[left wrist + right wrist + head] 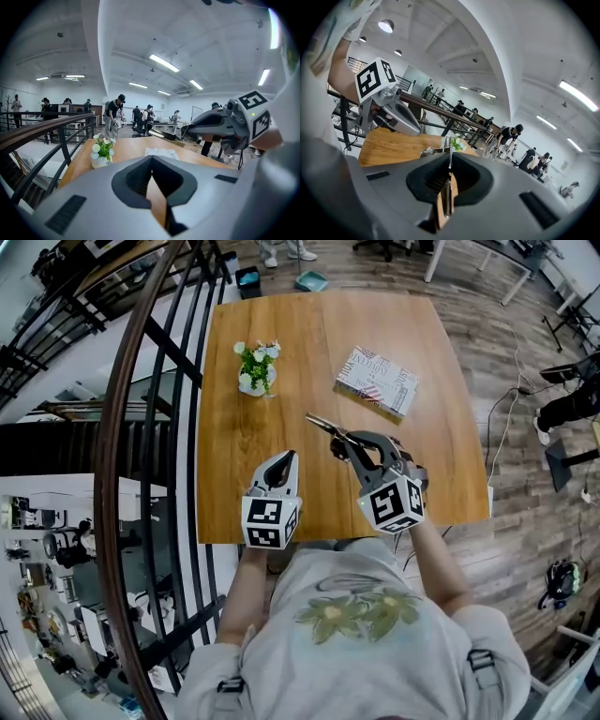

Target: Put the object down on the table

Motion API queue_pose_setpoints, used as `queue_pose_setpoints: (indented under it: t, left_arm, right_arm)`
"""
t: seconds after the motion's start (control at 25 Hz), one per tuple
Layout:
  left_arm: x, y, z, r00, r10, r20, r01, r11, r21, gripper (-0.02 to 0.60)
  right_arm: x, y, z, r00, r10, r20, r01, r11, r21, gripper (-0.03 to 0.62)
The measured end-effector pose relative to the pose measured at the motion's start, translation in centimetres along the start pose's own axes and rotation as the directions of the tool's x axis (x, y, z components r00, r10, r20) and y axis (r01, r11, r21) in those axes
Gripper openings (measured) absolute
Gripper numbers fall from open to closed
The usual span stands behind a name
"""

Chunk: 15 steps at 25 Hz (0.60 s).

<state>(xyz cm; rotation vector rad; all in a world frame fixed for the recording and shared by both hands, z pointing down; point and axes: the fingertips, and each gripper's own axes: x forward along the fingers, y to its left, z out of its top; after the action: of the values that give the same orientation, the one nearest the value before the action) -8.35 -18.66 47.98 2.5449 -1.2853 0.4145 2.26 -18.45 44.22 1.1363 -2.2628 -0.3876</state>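
The right gripper (342, 443) is clamped on a thin metal tool (323, 425). The tool juts forward from its jaws, held over the middle of a wooden table (281, 324). The left gripper (281, 461), near it at the table's front edge, has its jaws together with nothing between them. Farther back on the table are a small pot of flowers (256, 368) and a patterned book (377, 381), well apart.

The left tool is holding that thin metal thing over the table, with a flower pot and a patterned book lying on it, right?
No: it is the right tool that holds the thin metal thing over the table, as the head view shows. The flower pot and the patterned book do lie on it.
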Motion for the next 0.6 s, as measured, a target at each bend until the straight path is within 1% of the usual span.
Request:
queue_pose_setpoints:
  t: [0.28, 0.6]
  left_arm:
    - [1.3, 1.2, -0.4, 1.0, 0.0, -0.021, 0.0, 1.0, -0.019, 0.014]
    - [2.2, 2.6, -1.6, 0.999, 0.008, -0.048, -0.01, 0.999, -0.045, 0.014]
  right_arm:
    - [2.1, 0.0, -1.0, 0.999, 0.032, -0.03, -0.032, 1.0, 0.001, 0.014]
    - [4.7, 1.6, -3.4, 0.992, 0.093, -0.088, -0.091, 0.996, 0.022, 0.014]
